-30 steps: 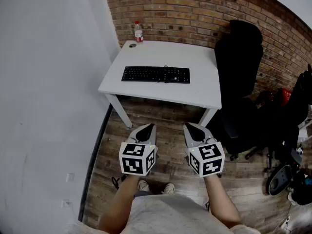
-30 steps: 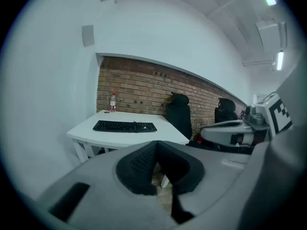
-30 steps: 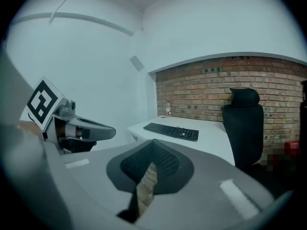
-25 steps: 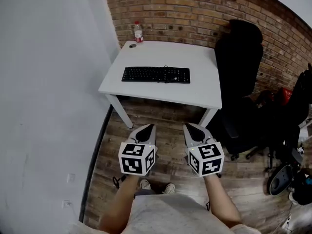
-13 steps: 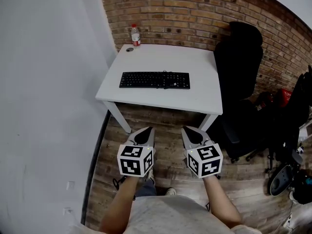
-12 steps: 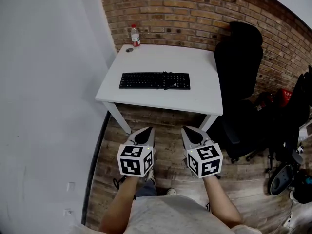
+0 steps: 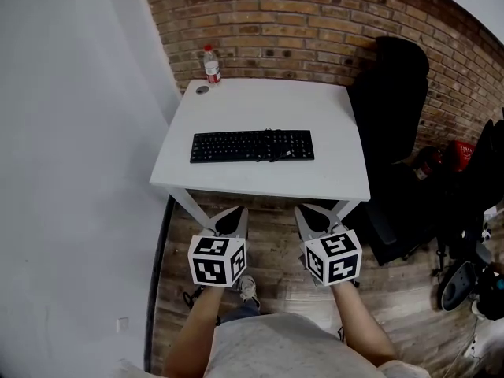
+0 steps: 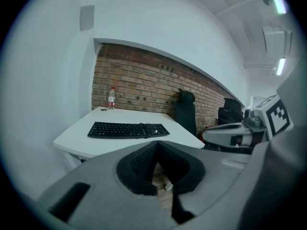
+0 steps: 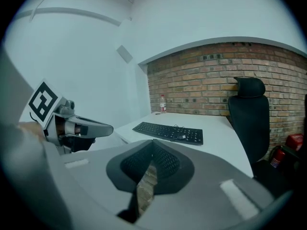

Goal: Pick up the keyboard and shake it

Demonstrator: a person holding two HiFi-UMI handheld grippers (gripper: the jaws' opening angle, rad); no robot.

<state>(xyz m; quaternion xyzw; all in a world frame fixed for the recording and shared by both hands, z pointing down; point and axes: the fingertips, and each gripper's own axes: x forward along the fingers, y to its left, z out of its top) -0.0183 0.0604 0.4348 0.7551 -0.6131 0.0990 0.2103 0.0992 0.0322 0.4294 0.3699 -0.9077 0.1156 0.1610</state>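
just one keyboard (image 7: 251, 146), one bottle (image 7: 210, 65), two grippers

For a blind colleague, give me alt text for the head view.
A black keyboard lies untouched on a white table by a brick wall. The left gripper and right gripper, both shut and empty, hover short of the table. A bottle stands at its far left corner.

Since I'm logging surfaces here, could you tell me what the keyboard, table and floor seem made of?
Keyboard: likely matte black plastic, judging by its dull moulded keys.
Table: smooth white top, perhaps laminate or painted board; unclear which.
Floor: brown wood-look planks, with visible seams and grain.
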